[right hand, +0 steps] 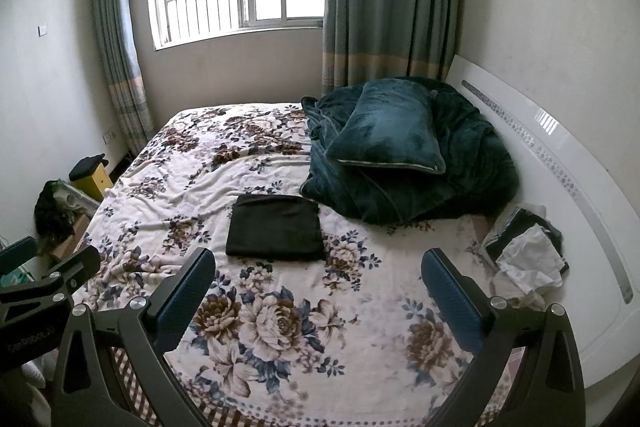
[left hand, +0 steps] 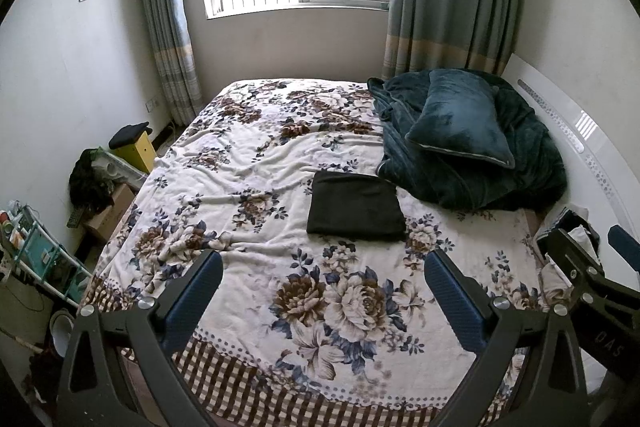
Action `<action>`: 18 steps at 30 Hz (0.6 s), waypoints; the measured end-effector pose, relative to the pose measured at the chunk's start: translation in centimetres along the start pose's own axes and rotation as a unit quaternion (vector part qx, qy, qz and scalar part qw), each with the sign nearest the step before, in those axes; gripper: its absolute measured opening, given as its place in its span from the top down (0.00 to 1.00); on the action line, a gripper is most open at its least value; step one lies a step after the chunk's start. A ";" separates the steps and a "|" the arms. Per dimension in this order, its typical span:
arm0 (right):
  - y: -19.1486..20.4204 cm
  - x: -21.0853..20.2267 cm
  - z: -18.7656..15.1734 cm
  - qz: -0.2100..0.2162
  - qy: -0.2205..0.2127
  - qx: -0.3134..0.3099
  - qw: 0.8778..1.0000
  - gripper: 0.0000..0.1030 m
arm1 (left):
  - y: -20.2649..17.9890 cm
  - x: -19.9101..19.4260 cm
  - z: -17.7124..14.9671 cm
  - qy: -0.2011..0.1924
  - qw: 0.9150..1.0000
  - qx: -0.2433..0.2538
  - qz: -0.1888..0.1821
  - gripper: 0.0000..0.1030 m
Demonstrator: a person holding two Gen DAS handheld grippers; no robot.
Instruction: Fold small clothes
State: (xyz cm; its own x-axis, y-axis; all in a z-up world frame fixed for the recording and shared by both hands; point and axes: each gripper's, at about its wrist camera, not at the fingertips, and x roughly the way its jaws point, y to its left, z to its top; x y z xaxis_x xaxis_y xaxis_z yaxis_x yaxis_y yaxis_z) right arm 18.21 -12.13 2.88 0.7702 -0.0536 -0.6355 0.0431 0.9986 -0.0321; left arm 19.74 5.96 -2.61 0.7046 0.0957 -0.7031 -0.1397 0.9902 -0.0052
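A dark folded garment (left hand: 356,207) (right hand: 276,227) lies flat as a neat rectangle in the middle of the floral bedspread (left hand: 256,163) (right hand: 192,155). My left gripper (left hand: 323,259) hovers open over the bed's near part, well short of the garment, nothing between its fingers. My right gripper (right hand: 318,259) is likewise open and empty, just in front of the garment. The right gripper's frame (left hand: 580,275) shows at the right edge of the left wrist view. A small heap of white and dark clothes (right hand: 524,247) (left hand: 568,231) lies at the bed's right edge by the headboard.
A dark teal blanket (left hand: 512,163) (right hand: 464,163) with a teal pillow (left hand: 460,119) (right hand: 388,135) on it fills the far right of the bed. The white headboard (right hand: 560,163) runs along the right. Boxes, a yellow stool (left hand: 138,147) and a shelf rack (left hand: 40,255) crowd the floor at left.
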 end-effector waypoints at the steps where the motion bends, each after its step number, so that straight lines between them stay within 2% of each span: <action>1: 0.1 -0.3 0.0 0.000 0.000 0.000 1.000 0.00 | 0.0 -0.1 0.0 0.000 1.000 0.000 0.000 0.00; 18: 0.3 -0.2 0.0 0.001 -0.001 0.000 1.000 0.00 | 0.3 -0.2 0.2 -0.009 1.000 0.001 0.004 0.00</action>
State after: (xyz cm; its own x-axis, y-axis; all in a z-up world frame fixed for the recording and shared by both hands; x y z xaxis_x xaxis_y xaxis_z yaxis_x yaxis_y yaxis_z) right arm 18.10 -11.81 2.99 0.7721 -0.0514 -0.6334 0.0416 0.9987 -0.0304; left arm 19.71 6.27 -2.29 0.7152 0.1055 -0.6909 -0.1438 0.9896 0.0023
